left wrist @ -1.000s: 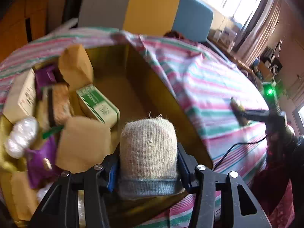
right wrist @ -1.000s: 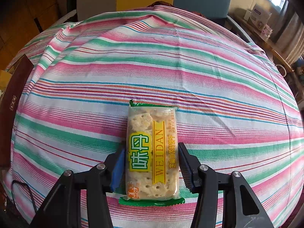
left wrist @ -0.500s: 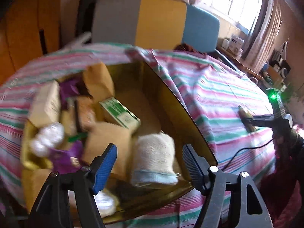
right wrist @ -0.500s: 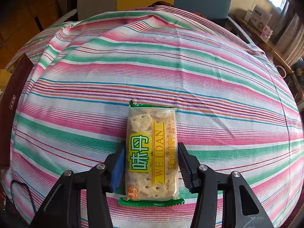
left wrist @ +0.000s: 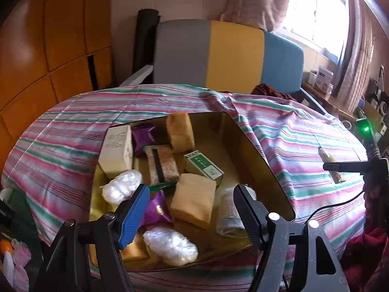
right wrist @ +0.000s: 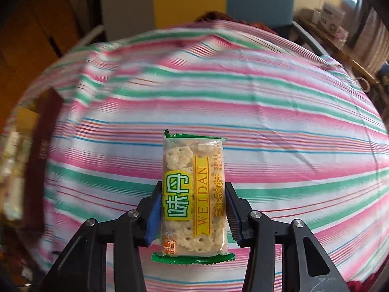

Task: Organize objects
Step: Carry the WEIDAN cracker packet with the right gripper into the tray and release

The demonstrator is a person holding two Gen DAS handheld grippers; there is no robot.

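A wide striped cloth (left wrist: 304, 146) covers the tabletop, and near its left side sits the open cardboard box (left wrist: 267, 170), already crowded with sponges, small cartons, purple packets and clear wrapped bundles. The woven roll (left wrist: 228, 211) lies inside against the box's right wall, by the near corner.

Above the box hangs the left gripper (left wrist: 192, 209), jaws spread wide with nothing between them; they have just been opening, and the roll sits loose below them. Its share of this step looks done.

Over on the bare cloth, the right gripper (right wrist: 193, 209) has its jaws pressed against both long sides of the cracker packet (right wrist: 194, 192); they have just been closing onto it. From the left camera the packet (left wrist: 330, 165) seems to sit slightly off the cloth, though I can't be sure.

So the step in hand, as I read it, is fetching this packet for the box. The next move calls for carrying it leftward over the box wall and finding a free gap, probably the open floor along the right wall, while the left gripper keeps clear. The wrapper is slippery and the crackers brittle, so the grip wants to be firm, not crushing.
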